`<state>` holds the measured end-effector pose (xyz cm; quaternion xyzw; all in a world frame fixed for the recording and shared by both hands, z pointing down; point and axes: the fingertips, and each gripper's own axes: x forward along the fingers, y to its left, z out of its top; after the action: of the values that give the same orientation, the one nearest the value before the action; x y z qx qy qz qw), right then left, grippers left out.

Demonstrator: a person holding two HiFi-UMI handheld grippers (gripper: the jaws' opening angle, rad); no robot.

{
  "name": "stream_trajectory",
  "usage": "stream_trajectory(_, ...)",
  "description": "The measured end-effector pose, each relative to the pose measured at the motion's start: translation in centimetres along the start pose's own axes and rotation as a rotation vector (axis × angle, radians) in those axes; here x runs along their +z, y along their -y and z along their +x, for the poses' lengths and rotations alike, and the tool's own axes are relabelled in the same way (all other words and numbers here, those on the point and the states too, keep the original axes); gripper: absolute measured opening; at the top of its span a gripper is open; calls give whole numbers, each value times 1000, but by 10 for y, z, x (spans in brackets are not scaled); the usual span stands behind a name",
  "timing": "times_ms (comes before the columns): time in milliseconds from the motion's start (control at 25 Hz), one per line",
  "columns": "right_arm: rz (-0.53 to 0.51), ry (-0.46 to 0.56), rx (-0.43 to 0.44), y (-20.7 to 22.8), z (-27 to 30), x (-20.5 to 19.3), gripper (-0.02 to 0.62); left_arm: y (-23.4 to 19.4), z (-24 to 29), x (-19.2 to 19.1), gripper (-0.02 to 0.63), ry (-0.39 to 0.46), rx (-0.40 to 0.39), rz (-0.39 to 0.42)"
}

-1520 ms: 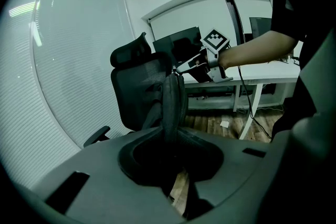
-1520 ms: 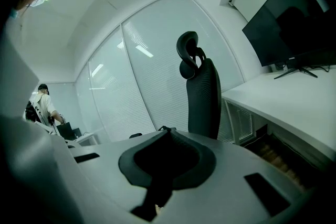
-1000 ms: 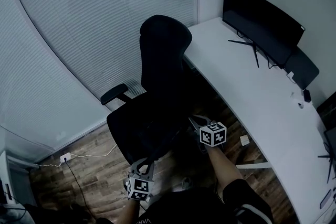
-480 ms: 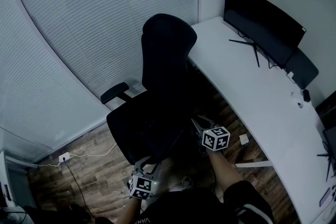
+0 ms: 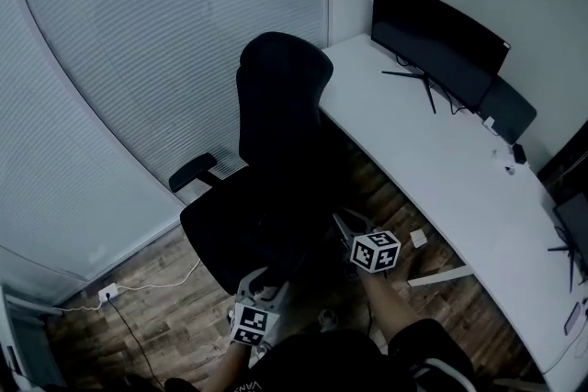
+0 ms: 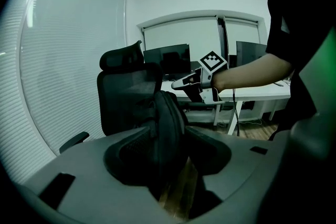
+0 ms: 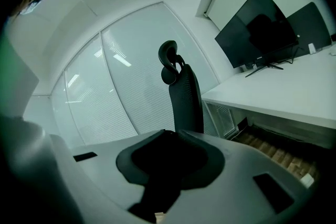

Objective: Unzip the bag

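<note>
Bag stands between the just-opening jaws of left tool.

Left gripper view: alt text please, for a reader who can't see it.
The left hand-held gripper, its jaws just opening, straddles the upright padded edge of a black bag. Behind it stand a black office chair and the right hand-held gripper, held out on a forearm before a white desk with monitors.

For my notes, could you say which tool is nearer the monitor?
Right. The right tool is beside the desk bearing the monitor; the left tool, jaws just opening around the bag, is farther back by the chair.
</note>
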<state>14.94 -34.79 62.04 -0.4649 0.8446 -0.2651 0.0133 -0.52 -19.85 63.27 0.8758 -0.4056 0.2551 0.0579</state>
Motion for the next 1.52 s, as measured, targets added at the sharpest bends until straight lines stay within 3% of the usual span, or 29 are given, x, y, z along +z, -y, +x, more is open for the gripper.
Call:
stream_trajectory(280, -2, 71, -20, -36, -28, 7, 106, -18, -24, 16, 198, 74, 6, -16)
stream_trajectory(840, -35, 203, -95, -116, -85, 11, 117, -52, -81, 37, 196, 220, 9, -33)
stream_trajectory(1160, -84, 248, -184, -169, -109, -8, 116, -68, -121, 33, 192, 286, -27, -34)
stream_trajectory(1520, -89, 275, -222, -226, -129, -45, 75, -70, -158, 20, 132, 315, -86, -9)
